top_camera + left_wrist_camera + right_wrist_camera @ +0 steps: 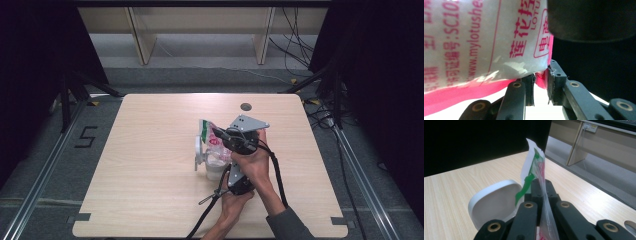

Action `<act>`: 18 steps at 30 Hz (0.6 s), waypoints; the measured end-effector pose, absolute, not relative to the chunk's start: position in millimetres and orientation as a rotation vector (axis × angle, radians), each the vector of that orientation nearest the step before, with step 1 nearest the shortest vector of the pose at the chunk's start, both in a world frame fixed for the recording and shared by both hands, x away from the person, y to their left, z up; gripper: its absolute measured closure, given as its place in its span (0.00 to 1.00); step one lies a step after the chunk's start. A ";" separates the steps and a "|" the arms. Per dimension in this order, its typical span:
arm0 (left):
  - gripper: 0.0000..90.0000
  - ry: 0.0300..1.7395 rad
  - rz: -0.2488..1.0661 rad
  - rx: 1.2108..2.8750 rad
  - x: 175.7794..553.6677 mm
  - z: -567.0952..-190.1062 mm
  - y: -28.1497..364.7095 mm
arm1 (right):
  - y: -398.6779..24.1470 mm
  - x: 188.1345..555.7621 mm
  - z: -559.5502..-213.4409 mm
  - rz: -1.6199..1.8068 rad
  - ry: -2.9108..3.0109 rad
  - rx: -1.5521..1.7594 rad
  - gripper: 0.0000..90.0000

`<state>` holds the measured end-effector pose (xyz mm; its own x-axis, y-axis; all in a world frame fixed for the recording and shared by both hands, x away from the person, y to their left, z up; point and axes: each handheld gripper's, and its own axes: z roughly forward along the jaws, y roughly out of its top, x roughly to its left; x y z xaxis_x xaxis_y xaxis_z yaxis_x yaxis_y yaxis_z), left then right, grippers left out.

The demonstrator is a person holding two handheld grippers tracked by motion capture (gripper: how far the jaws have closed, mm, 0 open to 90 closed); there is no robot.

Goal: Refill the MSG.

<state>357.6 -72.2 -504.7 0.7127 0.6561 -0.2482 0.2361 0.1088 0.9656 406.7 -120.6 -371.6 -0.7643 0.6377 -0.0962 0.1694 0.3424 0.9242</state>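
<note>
A clear plastic bag (208,132) with pink print and a green top strip stands upright over a white tub (215,171) near the table's middle. The tub's hinged lid (199,148) is flipped open to the left. My right gripper (217,133) is shut on the bag's upper part; in the right gripper view the bag (534,160) runs edge-on between the jaws of that gripper (541,182), with the lid (494,202) beside them. My left gripper (227,171) comes in from below. Its jaws (541,75) pinch the pink bottom edge of the bag (474,37).
The wooden table (150,200) has bare surface on all sides of the tub. A round cable hole (245,106) lies behind the grippers. Wooden furniture legs (142,40) and floor cables (300,50) are beyond the far edge. Dark curtains flank both sides.
</note>
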 end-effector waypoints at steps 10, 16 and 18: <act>0.86 0.777 0.363 1.471 357.9 -504.7 -71.5 | -121.0 405.8 -370.9 1.411 2.160 0.719 1.00; 0.86 0.778 0.362 1.469 357.9 -504.8 -71.8 | -120.9 406.8 -371.0 1.410 2.163 0.702 1.00; 0.86 0.777 0.364 1.469 358.0 -504.9 -71.9 | -121.3 406.2 -370.3 1.401 2.173 0.697 1.00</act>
